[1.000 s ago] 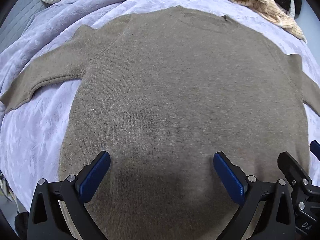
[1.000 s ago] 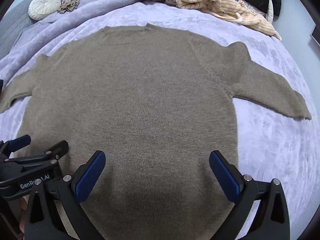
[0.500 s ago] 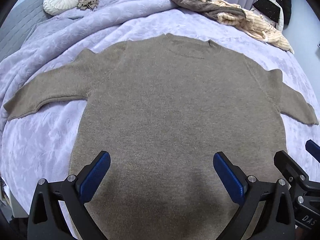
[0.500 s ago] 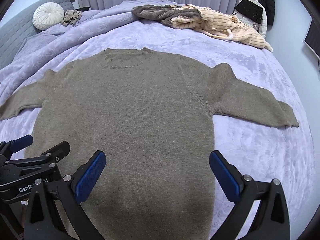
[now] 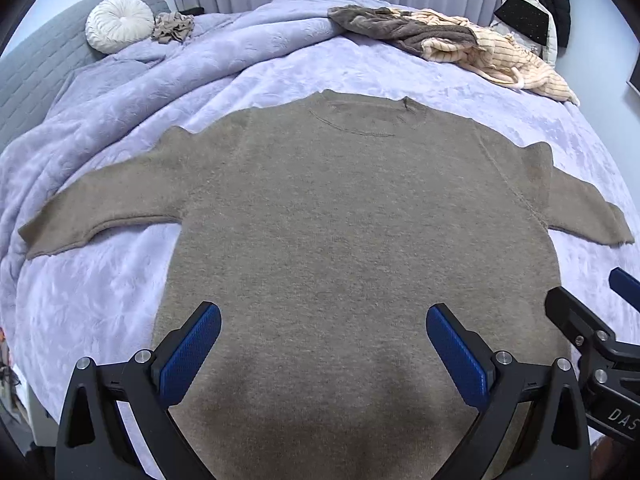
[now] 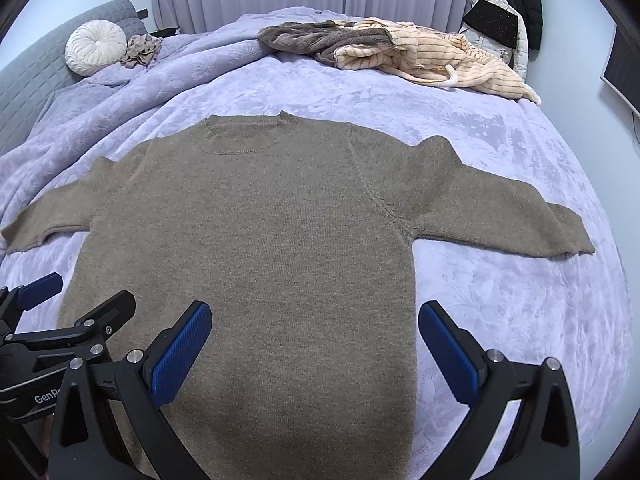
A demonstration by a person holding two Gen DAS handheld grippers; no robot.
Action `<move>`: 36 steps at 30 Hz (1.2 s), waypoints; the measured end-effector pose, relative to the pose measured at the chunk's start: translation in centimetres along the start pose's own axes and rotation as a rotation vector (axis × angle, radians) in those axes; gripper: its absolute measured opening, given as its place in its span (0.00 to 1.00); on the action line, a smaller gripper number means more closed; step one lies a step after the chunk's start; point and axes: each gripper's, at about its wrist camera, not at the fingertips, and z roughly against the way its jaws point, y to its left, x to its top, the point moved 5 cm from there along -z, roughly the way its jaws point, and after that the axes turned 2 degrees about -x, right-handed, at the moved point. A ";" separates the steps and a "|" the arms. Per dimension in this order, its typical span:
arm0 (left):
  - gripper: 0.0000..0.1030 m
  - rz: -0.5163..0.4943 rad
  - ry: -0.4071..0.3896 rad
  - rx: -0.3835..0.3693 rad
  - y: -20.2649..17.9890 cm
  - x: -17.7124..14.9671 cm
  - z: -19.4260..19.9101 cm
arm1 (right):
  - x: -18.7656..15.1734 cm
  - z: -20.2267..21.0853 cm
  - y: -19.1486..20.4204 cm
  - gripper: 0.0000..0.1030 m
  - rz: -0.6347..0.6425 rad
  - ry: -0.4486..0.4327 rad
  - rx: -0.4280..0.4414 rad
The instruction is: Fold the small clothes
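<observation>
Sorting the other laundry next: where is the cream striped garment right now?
The cream striped garment lies at the bed's far right corner in both views, against a grey-brown garment, beyond the spread sweater.

My left tool [image 5: 323,344] has matte black angular arms, each tipped with a ribbed blue pad [image 5: 190,356], with silver screw heads along the frame. My right tool [image 6: 314,342] looks the same: black struts with triangular cut-outs, blue textured pads [image 6: 450,358], round silver screws. From each camera I see the other tool's side, carrying white lettering that is cut off, reading "DAS" and "GenR".
</observation>
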 end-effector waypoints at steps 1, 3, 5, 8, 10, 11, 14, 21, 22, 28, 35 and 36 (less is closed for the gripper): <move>1.00 -0.006 -0.006 0.014 0.0 0.0 0.1 | 0.1 0.1 -0.1 1.00 0.003 -0.003 0.001; 1.00 -0.013 -0.013 0.034 -0.1 0.1 0.2 | 0.3 0.1 -0.2 1.00 -0.001 -0.004 0.006; 1.00 -0.015 -0.012 0.040 -0.1 0.1 0.2 | 0.5 0.2 -0.3 1.00 0.000 -0.005 0.007; 1.00 -0.016 -0.014 0.066 -0.2 0.3 0.2 | 0.6 0.3 -0.2 1.00 0.000 -0.010 0.010; 1.00 -0.025 -0.017 0.090 -0.3 0.4 0.2 | 0.7 0.3 -0.2 1.00 0.003 -0.013 0.009; 1.00 -0.031 -0.022 0.087 -0.4 0.5 0.3 | 0.8 0.3 -0.2 1.00 0.006 -0.015 0.010; 1.00 -0.035 -0.022 0.098 -0.5 0.5 0.4 | 0.9 0.4 -0.2 1.00 0.008 -0.021 0.008; 1.00 -0.019 -0.003 0.102 -0.5 0.9 0.1 | 1.5 0.5 -0.8 1.00 0.000 -0.032 0.023; 1.00 -0.016 -0.002 0.104 -0.5 1.0 0.1 | 1.7 0.6 -0.9 1.00 -0.002 -0.036 0.023; 1.00 -0.014 0.015 0.118 -0.8 1.5 -0.3 | 2.3 0.6 -1.7 1.00 -0.017 -0.046 0.031; 1.00 -0.021 0.027 0.130 -1.7 2.1 -0.6 | 2.9 0.3 -2.8 1.00 -0.039 -0.051 0.035; 1.00 -0.021 0.029 0.130 -1.8 2.1 -0.7 | 2.9 0.3 -2.8 1.00 -0.043 -0.051 0.036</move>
